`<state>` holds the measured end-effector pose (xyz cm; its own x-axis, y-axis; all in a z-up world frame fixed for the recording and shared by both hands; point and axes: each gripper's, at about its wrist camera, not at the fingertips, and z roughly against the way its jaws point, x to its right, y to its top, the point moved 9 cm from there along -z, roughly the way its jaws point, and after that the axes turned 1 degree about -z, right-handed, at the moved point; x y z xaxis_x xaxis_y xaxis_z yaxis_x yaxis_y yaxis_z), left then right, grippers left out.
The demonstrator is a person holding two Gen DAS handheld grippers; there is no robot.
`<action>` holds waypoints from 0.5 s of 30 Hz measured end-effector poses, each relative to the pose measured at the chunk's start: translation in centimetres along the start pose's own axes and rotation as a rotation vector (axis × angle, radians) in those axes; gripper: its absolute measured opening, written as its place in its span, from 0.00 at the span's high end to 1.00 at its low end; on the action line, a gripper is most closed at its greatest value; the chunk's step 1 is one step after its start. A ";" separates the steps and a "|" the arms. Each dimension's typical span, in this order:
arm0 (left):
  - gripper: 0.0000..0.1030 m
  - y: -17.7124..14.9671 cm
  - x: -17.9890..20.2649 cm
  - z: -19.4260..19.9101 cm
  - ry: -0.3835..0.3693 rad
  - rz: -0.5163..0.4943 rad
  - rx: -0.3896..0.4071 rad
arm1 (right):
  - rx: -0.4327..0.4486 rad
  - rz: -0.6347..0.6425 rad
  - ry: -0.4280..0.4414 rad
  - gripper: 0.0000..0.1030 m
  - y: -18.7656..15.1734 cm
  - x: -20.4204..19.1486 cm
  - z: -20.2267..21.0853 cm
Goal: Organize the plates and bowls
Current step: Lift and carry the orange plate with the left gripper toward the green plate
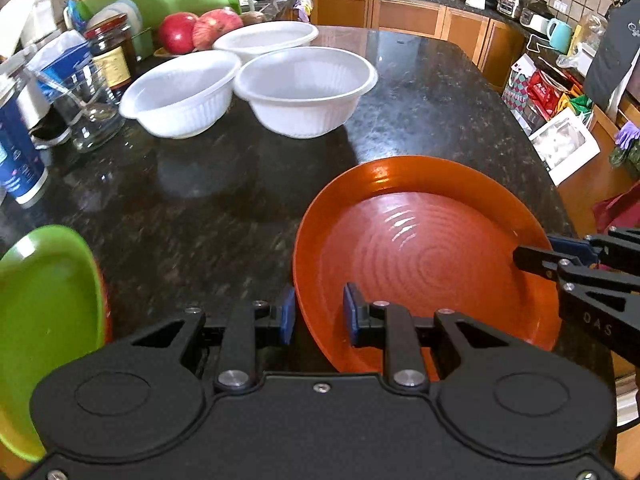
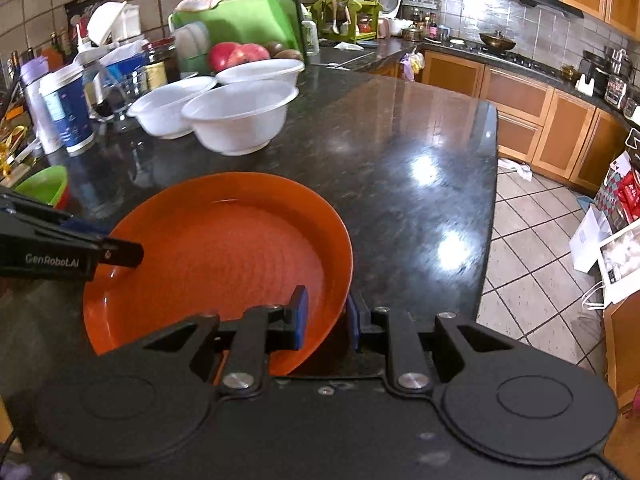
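Observation:
An orange plate (image 1: 424,256) lies on the dark granite counter (image 1: 208,208); it also shows in the right wrist view (image 2: 224,256). My left gripper (image 1: 318,314) straddles the plate's left rim, one pad inside and one outside, with a visible gap. My right gripper (image 2: 326,316) straddles the right rim the same way, jaws not closed. Three white bowls (image 1: 304,88) stand at the far side; in the right wrist view they are at the back left (image 2: 240,116). A green plate (image 1: 44,304) on an orange one lies at the left.
Jars, a glass (image 1: 90,116), a blue cup (image 1: 16,156) and red fruit (image 1: 200,30) crowd the counter's back left. A green dish rack (image 2: 244,20) stands behind. The counter edge drops to tiled floor (image 2: 532,264) on the right.

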<state>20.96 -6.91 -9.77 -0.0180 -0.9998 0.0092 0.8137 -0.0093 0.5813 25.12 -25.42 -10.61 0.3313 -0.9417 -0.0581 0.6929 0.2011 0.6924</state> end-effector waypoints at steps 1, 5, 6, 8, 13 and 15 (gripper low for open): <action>0.68 -0.2 -0.1 0.1 -0.002 0.002 0.004 | -0.002 -0.004 -0.001 0.78 -0.1 -0.3 0.2; 0.68 -0.3 -0.4 0.1 -0.019 0.012 0.031 | 0.002 -0.012 -0.022 0.78 -0.2 -0.7 0.3; 0.68 -0.3 -0.4 0.1 -0.021 0.014 0.036 | 0.002 -0.019 -0.030 0.78 -0.2 -0.6 0.4; 0.68 -0.3 -0.3 0.0 -0.022 0.013 0.050 | 0.008 -0.023 -0.054 0.78 -0.2 -0.6 0.3; 0.68 -0.7 -0.4 0.3 -0.022 0.020 0.074 | 0.029 -0.009 -0.093 0.79 -0.8 -1.0 0.8; 0.68 -0.8 -0.5 0.4 -0.023 0.016 0.079 | 0.028 -0.015 -0.114 0.79 -0.9 -1.3 1.0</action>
<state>20.08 -6.39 -9.97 -0.0196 -0.9991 0.0373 0.7656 0.0090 0.6432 23.41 -24.68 -10.46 0.2448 -0.9695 0.0129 0.6783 0.1807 0.7122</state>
